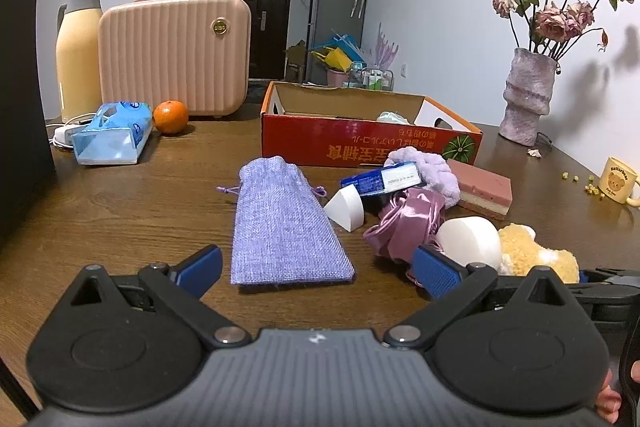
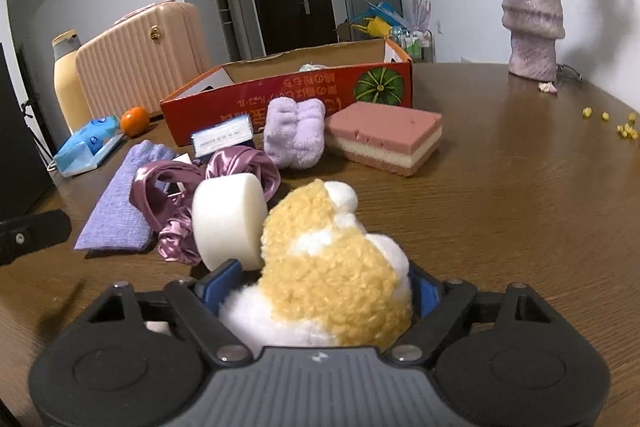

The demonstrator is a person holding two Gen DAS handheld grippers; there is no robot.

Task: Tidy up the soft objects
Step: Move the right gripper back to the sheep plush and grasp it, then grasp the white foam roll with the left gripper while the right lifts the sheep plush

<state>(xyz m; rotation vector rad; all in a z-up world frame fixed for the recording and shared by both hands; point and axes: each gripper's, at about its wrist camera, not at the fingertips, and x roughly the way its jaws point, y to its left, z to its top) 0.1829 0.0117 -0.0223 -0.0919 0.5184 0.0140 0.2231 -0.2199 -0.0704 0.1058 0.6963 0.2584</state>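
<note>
both wrist views sit low over the table (image 1: 120, 211), facing the red box (image 1: 360, 143).

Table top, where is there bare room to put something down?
Bare wood lies right of the pink layered sponge, toward the vase, and between the tissue pack and lilac pouch. It is crowded before the red box.

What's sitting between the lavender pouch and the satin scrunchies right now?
A white wedge sponge lies between the lavender pouch and the satin scrunchies, seen best in the left wrist view; the right wrist view mostly hides it.
</note>
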